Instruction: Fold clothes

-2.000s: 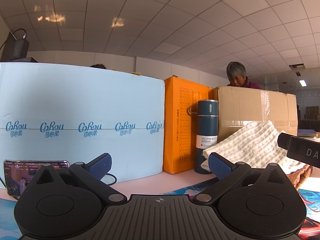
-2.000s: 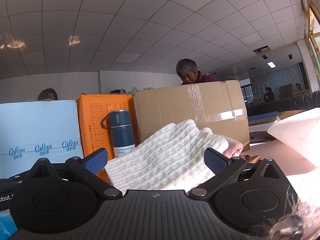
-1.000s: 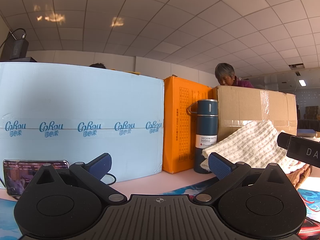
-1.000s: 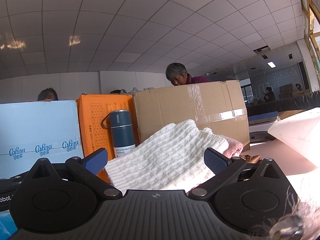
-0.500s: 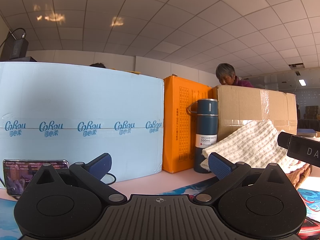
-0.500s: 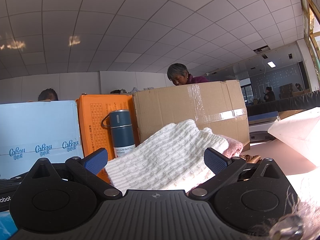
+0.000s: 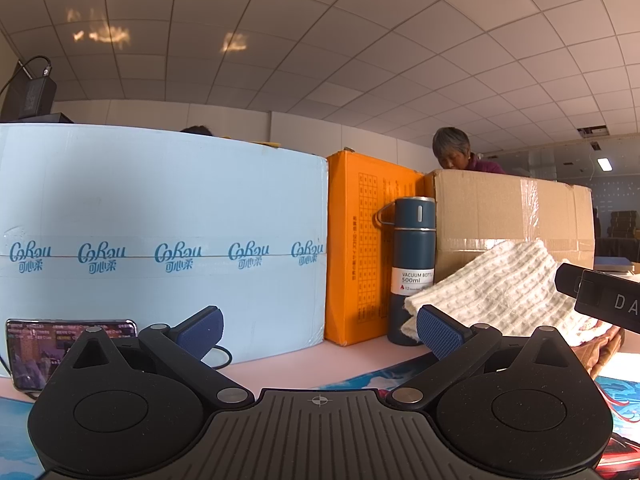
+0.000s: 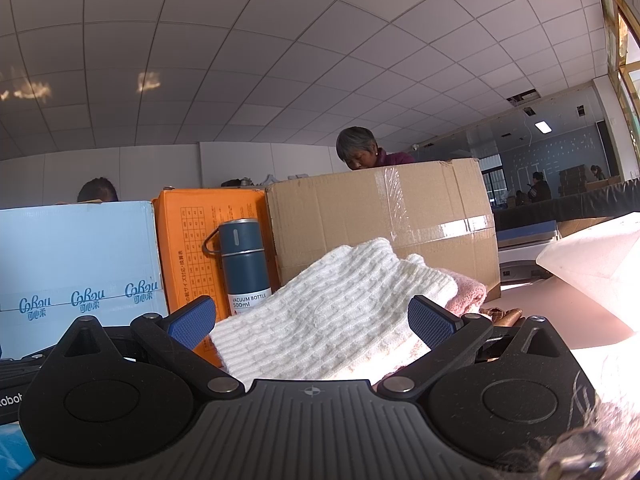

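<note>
A folded white knitted garment [image 8: 332,312] lies on top of a pink knitted one [image 8: 470,292], straight ahead in the right wrist view. My right gripper [image 8: 312,320] stands open just short of this pile, nothing between its fingers. In the left wrist view the same white garment [image 7: 492,292] sits to the right, partly behind the other gripper's black body [image 7: 600,296]. My left gripper [image 7: 320,332] is open and empty, low over the pink table [image 7: 304,364], facing the boxes.
A light blue box [image 7: 160,240], an orange box [image 7: 356,260], a dark blue vacuum bottle [image 7: 412,268] and a taped cardboard box [image 7: 512,216] line the table's back. A phone [image 7: 40,344] leans at the left. A person [image 8: 360,152] is behind the cardboard box.
Neither gripper nor the clothes have moved. Only the person behind the cardboard box has shifted their head.
</note>
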